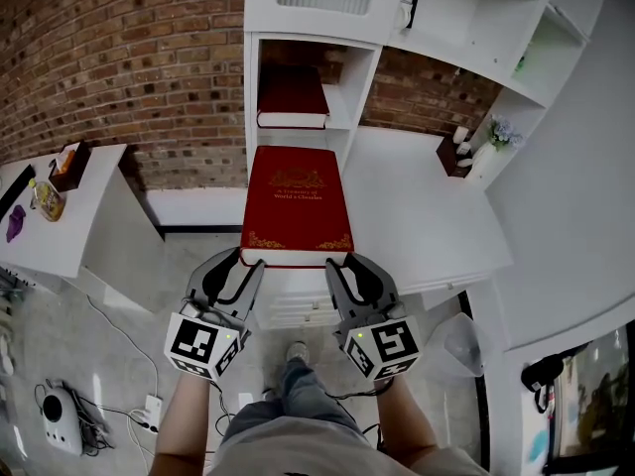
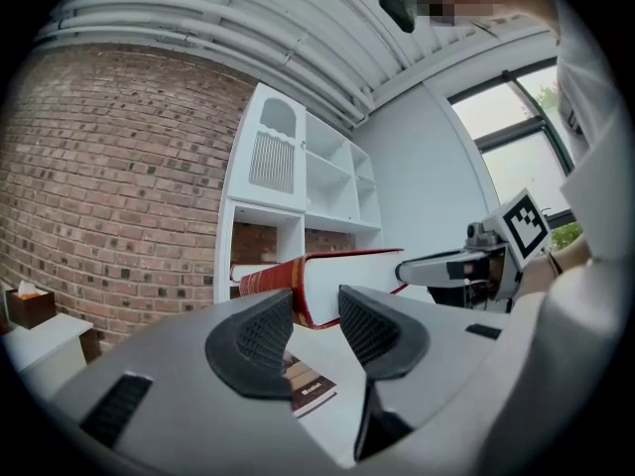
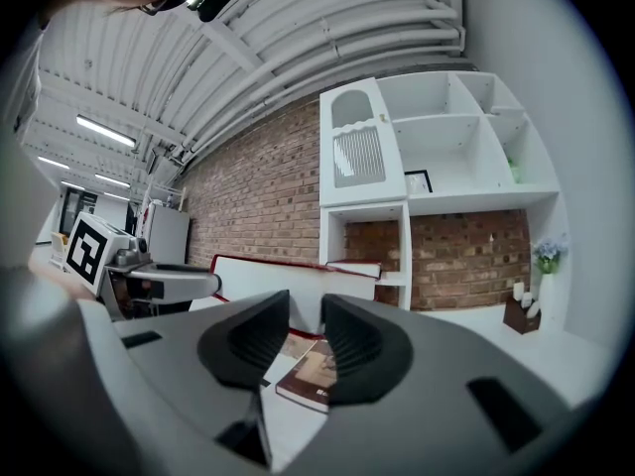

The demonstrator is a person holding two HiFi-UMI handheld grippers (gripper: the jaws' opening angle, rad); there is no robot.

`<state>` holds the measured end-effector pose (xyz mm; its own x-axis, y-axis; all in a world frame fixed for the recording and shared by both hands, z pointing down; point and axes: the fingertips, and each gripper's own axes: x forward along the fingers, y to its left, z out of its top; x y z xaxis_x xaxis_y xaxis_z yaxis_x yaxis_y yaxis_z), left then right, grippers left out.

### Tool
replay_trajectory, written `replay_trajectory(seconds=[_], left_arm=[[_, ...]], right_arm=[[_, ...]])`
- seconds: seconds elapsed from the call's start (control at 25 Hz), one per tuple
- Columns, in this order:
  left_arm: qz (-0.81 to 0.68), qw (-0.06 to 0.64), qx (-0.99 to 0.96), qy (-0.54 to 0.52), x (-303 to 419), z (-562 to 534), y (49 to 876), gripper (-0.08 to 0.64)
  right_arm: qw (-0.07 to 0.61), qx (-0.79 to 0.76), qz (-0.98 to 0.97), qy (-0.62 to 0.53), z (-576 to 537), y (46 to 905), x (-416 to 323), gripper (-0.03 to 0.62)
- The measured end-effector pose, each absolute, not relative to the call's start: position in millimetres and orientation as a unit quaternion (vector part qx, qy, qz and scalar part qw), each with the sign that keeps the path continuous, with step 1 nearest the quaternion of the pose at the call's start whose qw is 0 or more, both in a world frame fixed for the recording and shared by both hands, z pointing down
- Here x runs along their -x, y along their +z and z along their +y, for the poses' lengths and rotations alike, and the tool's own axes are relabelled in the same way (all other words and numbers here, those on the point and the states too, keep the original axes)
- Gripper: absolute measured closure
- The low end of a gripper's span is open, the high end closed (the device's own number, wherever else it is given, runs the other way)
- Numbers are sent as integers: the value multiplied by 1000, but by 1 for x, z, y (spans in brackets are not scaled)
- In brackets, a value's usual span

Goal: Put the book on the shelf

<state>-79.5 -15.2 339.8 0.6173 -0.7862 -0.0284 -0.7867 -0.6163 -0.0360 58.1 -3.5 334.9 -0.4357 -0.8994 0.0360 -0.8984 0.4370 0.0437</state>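
A large red book [image 1: 296, 204] with gold ornament hangs level in front of the white shelf unit [image 1: 362, 67]. My left gripper [image 1: 248, 262] is shut on its near left corner and my right gripper [image 1: 342, 266] on its near right corner. In the left gripper view the spine corner of the book [image 2: 342, 278] sits between the pads of the left gripper [image 2: 316, 311]. In the right gripper view the white page edge of the book [image 3: 263, 281] runs between the jaws of the right gripper [image 3: 306, 321]. A second red book [image 1: 293, 97] lies flat in the low shelf compartment beyond.
Below the held book a white counter [image 1: 417, 196] carries a small brown book [image 3: 314, 375], a dark box [image 1: 456, 153] and a flower vase [image 1: 499, 133]. A white side table [image 1: 60, 226] with a tissue box stands left. Cables and a device [image 1: 60, 419] lie on the floor.
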Motion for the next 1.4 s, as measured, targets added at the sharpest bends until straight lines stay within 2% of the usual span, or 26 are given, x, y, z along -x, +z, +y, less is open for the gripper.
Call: replay_trajectory(seconds=[0.96, 1.4], left_arm=[[436, 87, 894, 57, 74, -59, 272, 407], [437, 87, 893, 57, 76, -108, 268, 407]], right_arm=[[-19, -535, -842, -74, -47, 268, -63, 477], [-15, -536, -841, -78, -96, 264, -61, 477]])
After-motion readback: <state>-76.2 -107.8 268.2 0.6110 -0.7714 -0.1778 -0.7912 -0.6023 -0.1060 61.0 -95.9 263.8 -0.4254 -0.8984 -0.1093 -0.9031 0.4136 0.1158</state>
